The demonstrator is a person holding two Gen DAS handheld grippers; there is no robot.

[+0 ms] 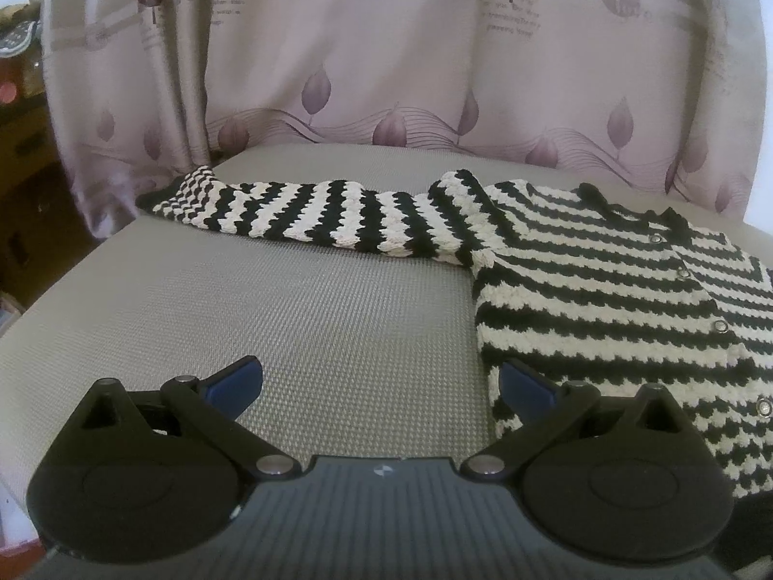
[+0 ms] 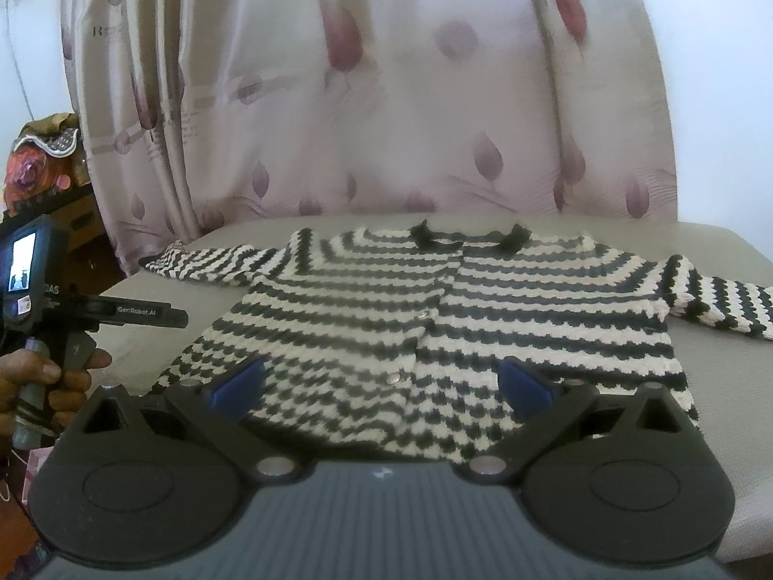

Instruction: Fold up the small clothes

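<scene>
Left tongs (image 1: 381,386): jaws spread wide, nothing between them, hovering over bare grey surface (image 1: 290,319) just left of the garment's lower hem. Right tongs (image 2: 381,386): jaws likewise spread wide and empty, poised above the garment's lower front. Striped cardigan (image 2: 435,319): black-and-white knit, lying flat and face-up on the grey cushioned surface, snap front closed, collar toward the far edge. Left sleeve (image 1: 309,217) extended straight toward the far left corner; right sleeve (image 2: 720,304) extended toward the right edge. Patterned curtain (image 2: 386,96) hangs behind the far edge. A hand (image 2: 53,377) grips the left tongs' handle.
</scene>
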